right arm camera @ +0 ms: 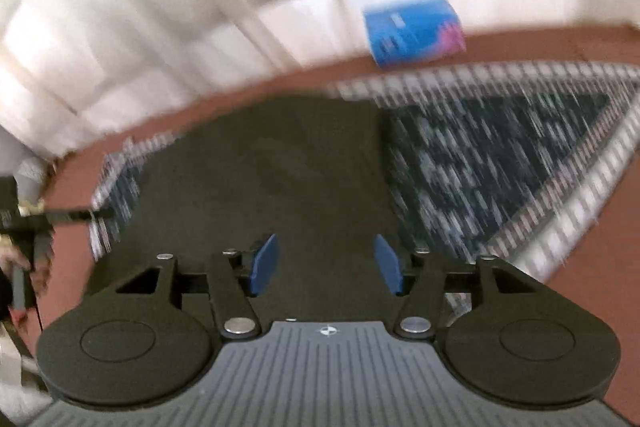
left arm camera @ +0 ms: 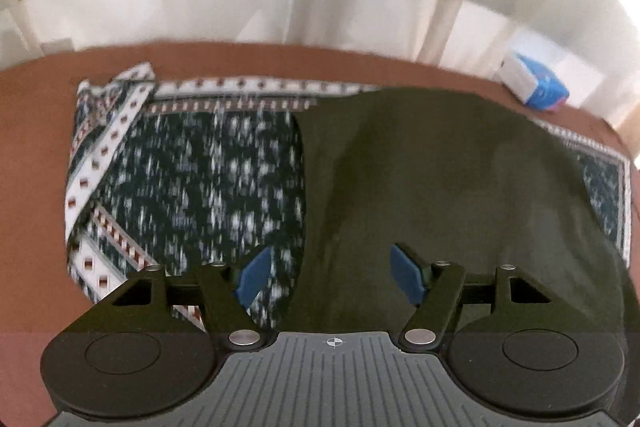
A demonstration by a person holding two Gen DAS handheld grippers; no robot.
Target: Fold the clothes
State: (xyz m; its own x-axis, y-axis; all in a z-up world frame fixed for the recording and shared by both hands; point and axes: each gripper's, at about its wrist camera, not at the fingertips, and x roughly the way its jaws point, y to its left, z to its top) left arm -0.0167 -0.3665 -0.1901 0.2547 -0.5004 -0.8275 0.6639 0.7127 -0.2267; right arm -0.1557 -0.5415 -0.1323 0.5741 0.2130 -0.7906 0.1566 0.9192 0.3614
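Note:
A dark olive garment [left arm camera: 460,195] lies flat on a patterned dark green and white cloth [left arm camera: 192,179] that covers a brown table [left arm camera: 32,147]. My left gripper [left arm camera: 331,274] hovers open over the garment's left edge, blue pads [left arm camera: 253,277] apart with nothing between them. In the right wrist view the same olive garment [right arm camera: 272,183] fills the middle, and my right gripper [right arm camera: 326,264] stands open above its near part, holding nothing. That view is blurred by motion.
A blue and white box [left arm camera: 534,83] sits at the table's far right edge, also seen as the blue box [right arm camera: 414,29]. The patterned cloth [right arm camera: 500,163] has a folded-over corner at far left. A hand with the other gripper's handle [right arm camera: 20,259] shows at the left edge.

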